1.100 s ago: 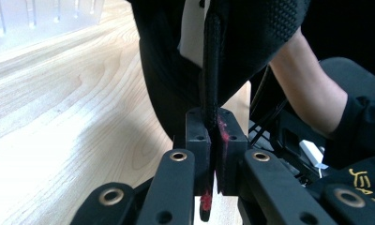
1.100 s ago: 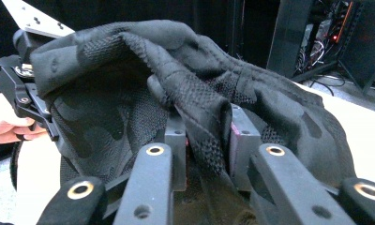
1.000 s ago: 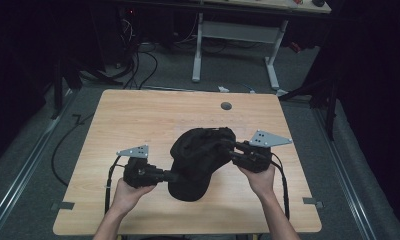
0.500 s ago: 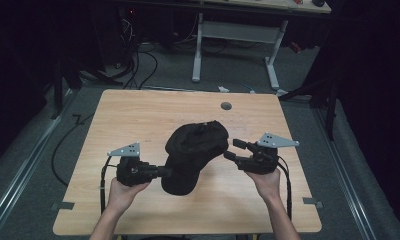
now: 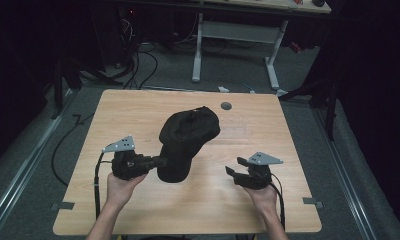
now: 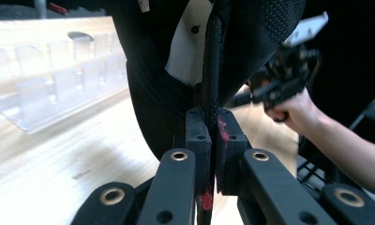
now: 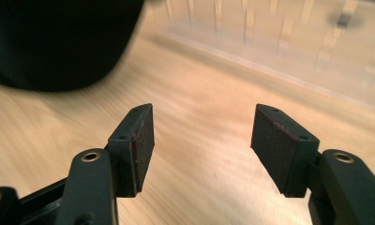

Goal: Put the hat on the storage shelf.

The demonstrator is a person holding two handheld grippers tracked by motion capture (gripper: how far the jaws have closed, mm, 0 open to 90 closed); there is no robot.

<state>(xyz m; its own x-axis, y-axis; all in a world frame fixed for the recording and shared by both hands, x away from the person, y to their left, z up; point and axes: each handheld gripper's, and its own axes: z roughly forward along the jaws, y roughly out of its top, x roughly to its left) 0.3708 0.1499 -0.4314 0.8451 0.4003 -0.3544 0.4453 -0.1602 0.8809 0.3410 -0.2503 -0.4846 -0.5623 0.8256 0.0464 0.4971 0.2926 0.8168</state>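
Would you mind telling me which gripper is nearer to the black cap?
Left. The left gripper is shut on the black cap at its edge; the right gripper stands open, apart from the cap, low over the table.

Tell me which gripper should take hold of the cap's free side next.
Right. The right gripper is open with nothing between its pads, low over the table beside the black cap. The left gripper is clamped on the cap's edge, holding it up.

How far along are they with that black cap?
Partly done, apparently. The left hand-held gripper is shut on the black cap's edge, holding it above the wooden table. The right hand-held gripper is open with nothing between its jaws. What remains isn't clear.
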